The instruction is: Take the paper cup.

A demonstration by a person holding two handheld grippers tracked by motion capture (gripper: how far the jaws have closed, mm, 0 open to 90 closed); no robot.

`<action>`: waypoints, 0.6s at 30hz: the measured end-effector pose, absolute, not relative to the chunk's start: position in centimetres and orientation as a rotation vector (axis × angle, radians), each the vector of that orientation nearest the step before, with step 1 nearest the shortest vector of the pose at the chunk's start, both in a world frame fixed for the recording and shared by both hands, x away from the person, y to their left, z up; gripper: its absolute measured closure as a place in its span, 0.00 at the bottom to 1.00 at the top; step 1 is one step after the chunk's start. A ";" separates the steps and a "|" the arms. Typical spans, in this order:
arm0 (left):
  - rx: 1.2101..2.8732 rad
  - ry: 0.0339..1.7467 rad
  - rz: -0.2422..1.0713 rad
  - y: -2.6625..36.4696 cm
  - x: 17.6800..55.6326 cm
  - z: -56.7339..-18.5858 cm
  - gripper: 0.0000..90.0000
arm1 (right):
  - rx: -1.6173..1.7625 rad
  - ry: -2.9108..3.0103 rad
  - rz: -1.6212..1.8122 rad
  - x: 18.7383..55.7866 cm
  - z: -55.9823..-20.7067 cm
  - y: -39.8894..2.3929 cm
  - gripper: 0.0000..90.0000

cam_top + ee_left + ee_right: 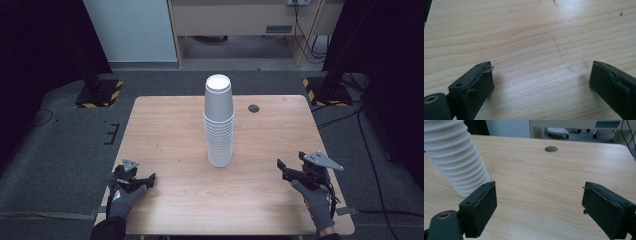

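A tall stack of white paper cups [219, 121] stands upside down in the middle of the wooden table [170, 130]. My left gripper [146, 181] rests near the front left corner, held by a gloved hand, open and holding nothing. In the left gripper view its jaws stand wide apart over bare wood, left gripper [541, 75]. My right gripper [281, 168] sits near the front right edge, also open. In the right gripper view the right gripper [539, 197] has nothing between its jaws and the ribbed cup stack [454, 157] rises at the left, beyond the left jaw.
A round cable hole [254, 108] lies in the table behind and right of the stack. Stands with yellow-black striped bases [100, 93] sit on the floor off both far corners. Cables [350, 117] run along the floor at the right.
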State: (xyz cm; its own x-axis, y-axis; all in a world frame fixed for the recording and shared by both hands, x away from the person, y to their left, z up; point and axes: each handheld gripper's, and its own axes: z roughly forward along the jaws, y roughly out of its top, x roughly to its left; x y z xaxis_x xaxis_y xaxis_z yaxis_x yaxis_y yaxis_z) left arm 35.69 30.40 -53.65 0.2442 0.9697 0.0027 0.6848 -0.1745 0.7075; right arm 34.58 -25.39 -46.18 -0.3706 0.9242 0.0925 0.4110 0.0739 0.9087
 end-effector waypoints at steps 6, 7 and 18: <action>1.934 1.505 0.627 30.4 35.7 -53.6 0.05 | 1.275 1.811 1.319 34.2 -44.6 -25.0 0.16; 1.934 1.505 0.627 30.4 35.7 -53.6 0.05 | 1.272 1.806 1.322 34.1 -44.4 -24.9 0.15; 1.935 1.506 0.626 30.4 35.8 -53.7 0.04 | 1.246 1.805 1.353 33.7 -42.6 -24.2 0.16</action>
